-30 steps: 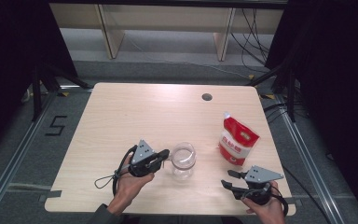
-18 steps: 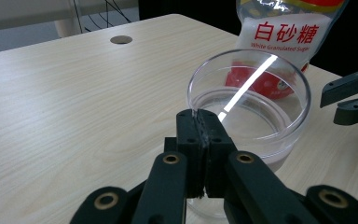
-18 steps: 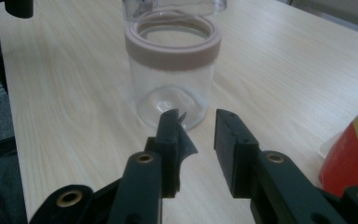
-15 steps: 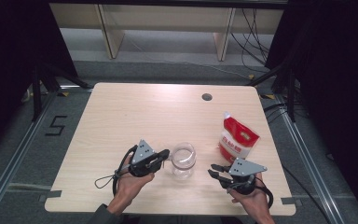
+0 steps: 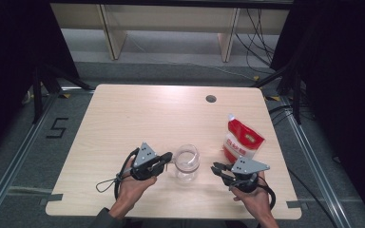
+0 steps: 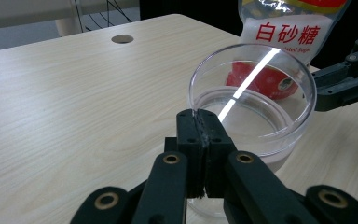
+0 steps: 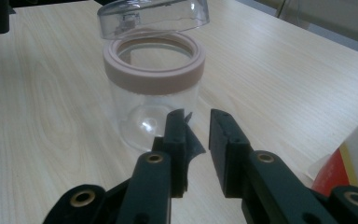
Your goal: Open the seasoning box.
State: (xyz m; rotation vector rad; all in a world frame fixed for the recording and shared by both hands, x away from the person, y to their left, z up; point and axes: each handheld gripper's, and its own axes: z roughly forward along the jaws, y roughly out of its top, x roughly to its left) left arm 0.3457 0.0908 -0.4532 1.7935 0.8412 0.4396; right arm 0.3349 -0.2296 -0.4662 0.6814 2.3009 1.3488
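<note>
A clear jar [image 5: 186, 164] with a pale pink ring [image 7: 154, 77] stands near the table's front middle. Its clear lid [image 7: 154, 16] sits tilted just above the ring. My left gripper [image 5: 170, 156] is shut on the lid's rim [image 6: 251, 93], its jaws pinching the near edge [image 6: 199, 119]. My right gripper [image 5: 216, 168] rests low on the table just right of the jar. Its jaws [image 7: 196, 119] have just been closing and stand a narrow gap apart, with nothing between them. The jar [image 7: 144, 112] lies a short way beyond their tips.
A red and white sugar bag [image 5: 242, 140] stands behind my right gripper, close to the jar's right side. A round cable hole [image 5: 211, 99] sits at the table's far edge. The front edge of the table [image 5: 171, 213] runs just under both hands.
My right gripper has moved left toward the jar and its jaws have narrowed. The left gripper, lid and jar have stayed put.
</note>
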